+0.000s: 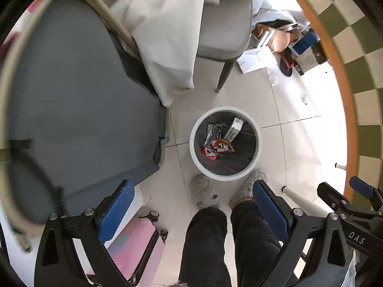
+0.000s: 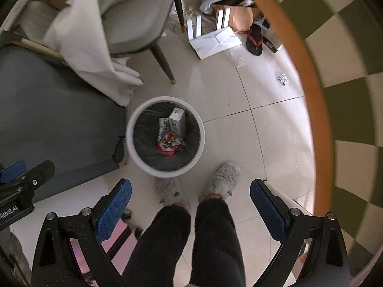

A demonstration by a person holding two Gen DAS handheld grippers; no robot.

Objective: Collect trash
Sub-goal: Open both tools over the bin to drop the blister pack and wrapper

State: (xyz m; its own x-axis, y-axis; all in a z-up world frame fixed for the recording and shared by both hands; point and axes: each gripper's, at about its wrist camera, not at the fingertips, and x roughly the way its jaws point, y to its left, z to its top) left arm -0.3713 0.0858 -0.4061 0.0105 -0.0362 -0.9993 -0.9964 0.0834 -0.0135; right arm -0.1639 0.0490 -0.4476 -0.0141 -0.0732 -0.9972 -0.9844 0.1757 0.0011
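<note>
Both my left claw [image 1: 191, 205] and right claw [image 2: 190, 202] hang released and empty above the bin [image 1: 257, 131], wrappers [image 1: 216, 147] already inside, but that foil scrap [image 2: 283, 79] on the floor near the bench edge [image 2: 308, 95] could get missed.

Home: slippers [image 2: 223, 179], chair [image 2: 134, 24], tiled floor [image 2: 239, 131].

Pale glossy floor tiles [image 2: 239, 129] catch bright daylight on the right. A round table [image 2: 308, 76] with an orange rim and green-and-cream checks curves along the right. At far left a grey chair [image 2: 134, 26] is draped with white cloth [image 2: 83, 47]; a grey mat [image 1: 79, 100] lies left.
</note>
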